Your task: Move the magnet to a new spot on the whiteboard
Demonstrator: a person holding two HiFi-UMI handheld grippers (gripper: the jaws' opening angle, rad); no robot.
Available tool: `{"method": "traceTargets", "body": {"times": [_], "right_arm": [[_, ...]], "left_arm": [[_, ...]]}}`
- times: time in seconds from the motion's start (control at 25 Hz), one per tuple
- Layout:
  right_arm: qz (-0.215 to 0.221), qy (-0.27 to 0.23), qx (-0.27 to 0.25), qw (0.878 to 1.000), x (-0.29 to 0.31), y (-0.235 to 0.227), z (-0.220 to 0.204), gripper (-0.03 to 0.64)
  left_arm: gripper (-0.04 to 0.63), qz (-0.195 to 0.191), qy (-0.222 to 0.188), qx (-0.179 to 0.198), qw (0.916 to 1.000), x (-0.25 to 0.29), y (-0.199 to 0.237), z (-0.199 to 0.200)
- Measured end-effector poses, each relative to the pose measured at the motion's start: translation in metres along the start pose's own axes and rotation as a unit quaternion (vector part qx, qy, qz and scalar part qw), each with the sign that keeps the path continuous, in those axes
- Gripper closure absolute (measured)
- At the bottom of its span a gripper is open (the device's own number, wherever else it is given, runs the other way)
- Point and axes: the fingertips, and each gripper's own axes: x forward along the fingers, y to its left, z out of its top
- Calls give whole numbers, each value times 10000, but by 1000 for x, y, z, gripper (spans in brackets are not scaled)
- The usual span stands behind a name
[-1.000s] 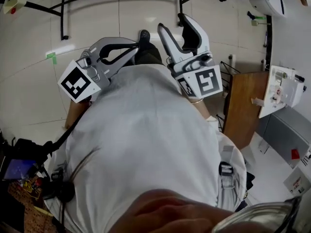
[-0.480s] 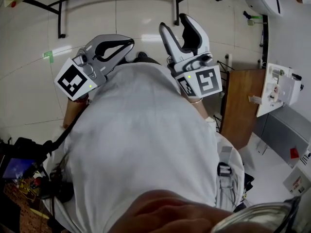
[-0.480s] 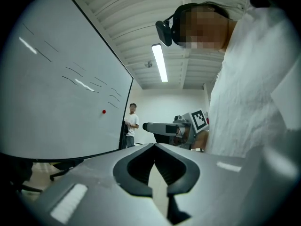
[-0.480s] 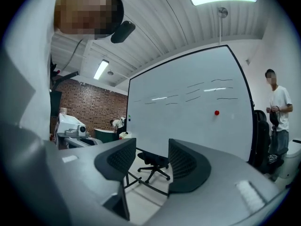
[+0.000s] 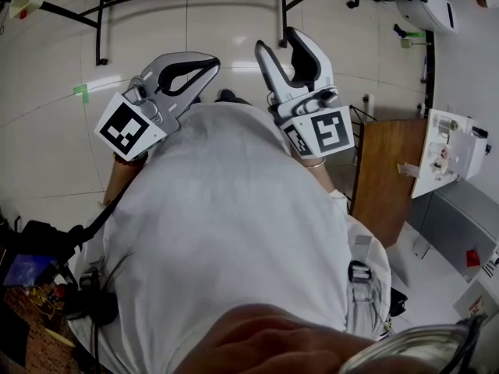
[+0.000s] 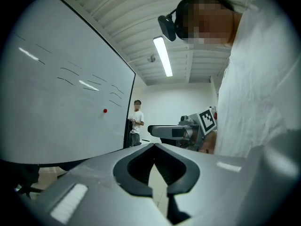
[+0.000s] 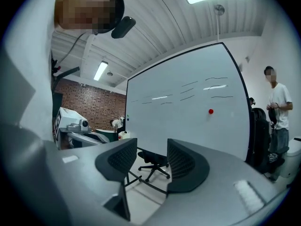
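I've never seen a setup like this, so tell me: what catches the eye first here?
A big whiteboard stands ahead, one small red magnet on its right part. In the head view, the left gripper is shut; the right gripper is empty, jaws apart though they have just been closing.

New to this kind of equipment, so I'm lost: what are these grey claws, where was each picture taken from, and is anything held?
No robot: a person carries two hand-held grippers. One picture comes from a camera on their head, looking down over their white shirt; the other two from cameras on the grippers. The left gripper is shut and empty. The right gripper is open with nothing between its jaws, which have just been closing slightly. Ahead stands a whiteboard with a small red magnet, untouched.
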Motion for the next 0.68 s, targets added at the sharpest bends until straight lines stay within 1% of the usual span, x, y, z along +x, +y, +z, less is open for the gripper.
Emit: {"method": "traceTargets", "body": {"times": [0.12, 0.16, 0.24, 0.4, 0.56, 0.68], "right_arm": [[343, -119, 93, 9993, 2, 8, 2, 420], [353, -141, 129, 9992, 2, 8, 2, 420], [297, -138, 166, 9993, 1, 4, 0, 420], [234, -109, 118, 9996, 3, -3, 0, 420], [266, -59, 94, 9996, 4, -4, -1, 442], [284, -3, 76, 9996, 5, -7, -3, 443]], "left_arm": [[595, -281, -24, -9, 9996, 9, -9, 6], [595, -313, -10, 6, 9995, 11, -10, 7], [595, -255, 66, 10, 9997, 12, -8, 7], [595, -218, 100, -46, 9997, 16, -2, 4], [595, -298, 98, -271, 9991, 21, -4, 2], [595, -309, 153, -367, 9987, 27, -3, 1]]}}
